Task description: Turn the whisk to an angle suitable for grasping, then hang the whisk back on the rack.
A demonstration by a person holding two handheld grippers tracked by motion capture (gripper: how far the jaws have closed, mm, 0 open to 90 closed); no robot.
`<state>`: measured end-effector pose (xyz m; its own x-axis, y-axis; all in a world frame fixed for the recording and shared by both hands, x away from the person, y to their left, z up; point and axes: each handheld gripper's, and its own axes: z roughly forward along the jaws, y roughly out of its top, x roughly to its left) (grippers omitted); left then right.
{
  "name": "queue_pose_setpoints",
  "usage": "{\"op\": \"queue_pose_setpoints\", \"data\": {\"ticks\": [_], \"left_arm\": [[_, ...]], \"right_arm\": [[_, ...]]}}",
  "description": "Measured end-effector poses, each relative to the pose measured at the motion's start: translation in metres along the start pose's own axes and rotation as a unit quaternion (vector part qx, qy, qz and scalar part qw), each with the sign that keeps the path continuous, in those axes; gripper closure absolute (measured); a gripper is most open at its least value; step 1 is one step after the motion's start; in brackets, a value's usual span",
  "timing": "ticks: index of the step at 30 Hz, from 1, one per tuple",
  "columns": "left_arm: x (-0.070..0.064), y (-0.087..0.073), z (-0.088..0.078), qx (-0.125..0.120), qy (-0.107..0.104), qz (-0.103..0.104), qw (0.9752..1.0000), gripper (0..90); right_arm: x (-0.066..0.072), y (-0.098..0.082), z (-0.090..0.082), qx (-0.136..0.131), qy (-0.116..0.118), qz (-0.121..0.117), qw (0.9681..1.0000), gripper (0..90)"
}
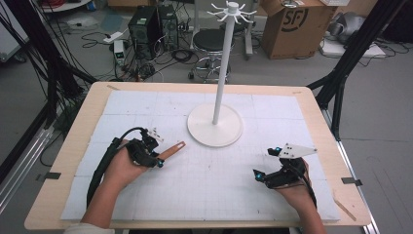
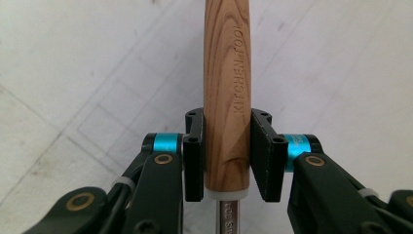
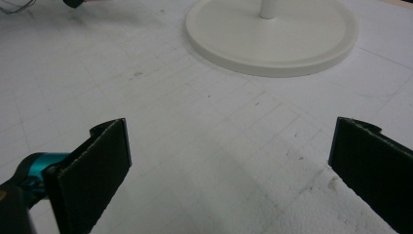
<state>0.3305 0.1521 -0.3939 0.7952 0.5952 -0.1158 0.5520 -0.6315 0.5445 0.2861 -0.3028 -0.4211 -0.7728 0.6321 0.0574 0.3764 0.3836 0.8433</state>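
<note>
clamping a wooden-handled kitchen tool (image 2: 227, 92), the left claw (image 2: 227, 161) has its two flat black pads pressed on either side of the round, grained handle just above its pale collar. the left gripper view reads the words "kitchen tool" stamped along the wood and a stamped steel shank below the collar, detail too small to make out from above. in the high view the left claw (image 1: 146, 152) sits on the left half of the white gridded foam mat (image 1: 146, 105) covering the pale wooden counter (image 1: 87, 114), and the handle (image 1: 171, 150) runs lengthwise away from the hand, its free end aimed up-right toward the white round-based pole stand (image 1: 215, 125) with hooked arms at its top. the right claw (image 1: 267, 165) rests on the right half of the mat, well apart from the tool. the right gripper view shows that claw (image 3: 229, 161) standing wide open with nothing between its rough black pads, facing the stand's smooth disc base (image 3: 271, 36).
</note>
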Motion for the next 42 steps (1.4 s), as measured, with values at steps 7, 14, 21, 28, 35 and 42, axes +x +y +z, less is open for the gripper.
{"op": "queue_pose_setpoints", "data": {"ticks": [7, 14, 21, 28, 35, 42], "left_arm": [[-0.005, 0.006, -0.031, -0.091, -0.046, 0.002, 0.9948, 69.9], [-0.013, 0.018, -0.050, -0.143, -0.059, 0.024, 0.9878, 69.9], [-0.010, 0.021, -0.055, -0.170, -0.070, 0.021, 0.9828, 69.9], [0.001, 0.028, -0.061, -0.223, -0.101, 0.007, 0.9696, 69.9], [0.007, 0.045, -0.067, -0.259, -0.118, 0.016, 0.9586, 69.9], [0.010, 0.071, -0.076, -0.284, -0.123, 0.026, 0.9507, 69.9]], "right_arm": [[0.001, 0.001, 0.001, 0.000, 0.000, -0.001, 1.0000, 0.8], [0.001, 0.002, -0.001, -0.003, -0.004, 0.000, 1.0000, 0.8], [0.003, 0.001, -0.001, 0.000, -0.003, -0.001, 1.0000, 0.8], [0.003, 0.000, -0.002, 0.002, -0.006, 0.001, 1.0000, 0.8], [0.001, 0.000, 0.005, 0.013, -0.007, -0.006, 0.9999, 0.8], [0.003, -0.002, 0.008, 0.021, -0.003, -0.008, 0.9998, 0.8]]}}
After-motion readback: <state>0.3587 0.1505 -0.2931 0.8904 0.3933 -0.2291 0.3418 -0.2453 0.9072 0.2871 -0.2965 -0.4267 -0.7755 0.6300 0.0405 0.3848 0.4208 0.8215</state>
